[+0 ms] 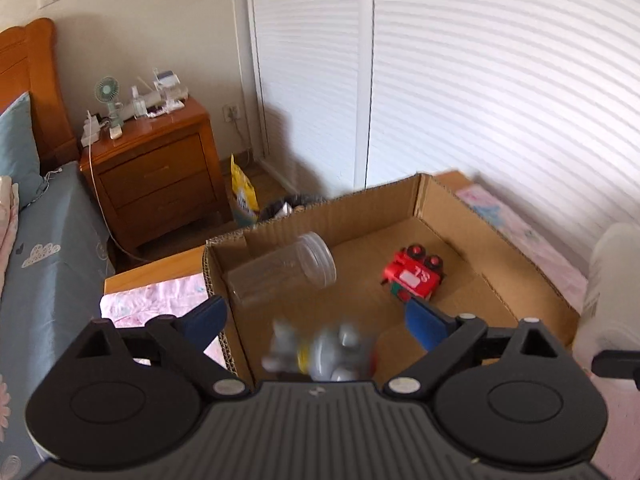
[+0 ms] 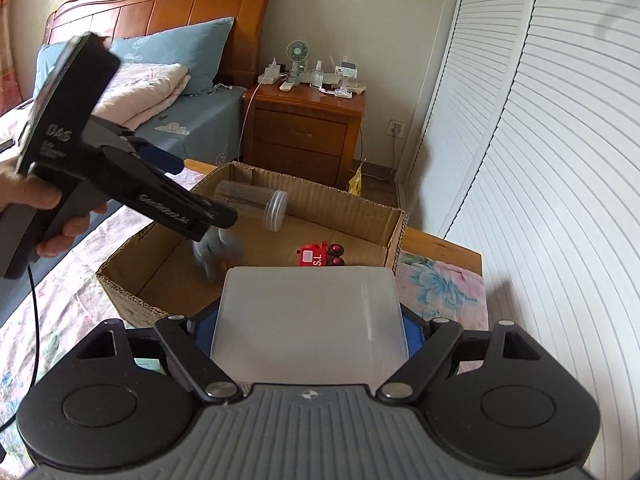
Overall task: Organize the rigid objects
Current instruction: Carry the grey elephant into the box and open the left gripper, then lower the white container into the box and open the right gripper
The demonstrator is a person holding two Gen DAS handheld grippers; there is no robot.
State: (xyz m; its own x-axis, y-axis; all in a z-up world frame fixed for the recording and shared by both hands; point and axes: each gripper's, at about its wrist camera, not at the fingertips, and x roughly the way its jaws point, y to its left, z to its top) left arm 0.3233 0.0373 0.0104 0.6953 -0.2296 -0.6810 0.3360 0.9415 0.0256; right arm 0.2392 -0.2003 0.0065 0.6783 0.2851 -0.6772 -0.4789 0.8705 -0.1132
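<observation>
The left wrist view looks down into an open cardboard box [image 1: 460, 216] of corrugated board, with the left gripper [image 1: 316, 316] spread wide above it, its blue fingers [image 1: 424, 322] pressing on nothing. Between and just below them a grey toy figure [image 1: 320, 348] shows as a blur (too smeared to tell its shape), inside the box near its front wall. A clear plastic jar [image 1: 280, 270] with a ribbed screw lid lies on its side at the box's back left, and a red toy train [image 1: 414, 276] with black wheels lies tipped over on the box floor to the right.

Only the right wrist view shows the right gripper [image 2: 310, 328] clamped on a frosted white, smooth-sided container [image 2: 308, 320], held in front of the box's near wall and hiding part of it. It also shows a hand [image 2: 36, 208] around the left gripper's black handle. The box rests on a floral cloth [image 2: 436, 284] covering a wooden table [image 2: 440, 246].
</observation>
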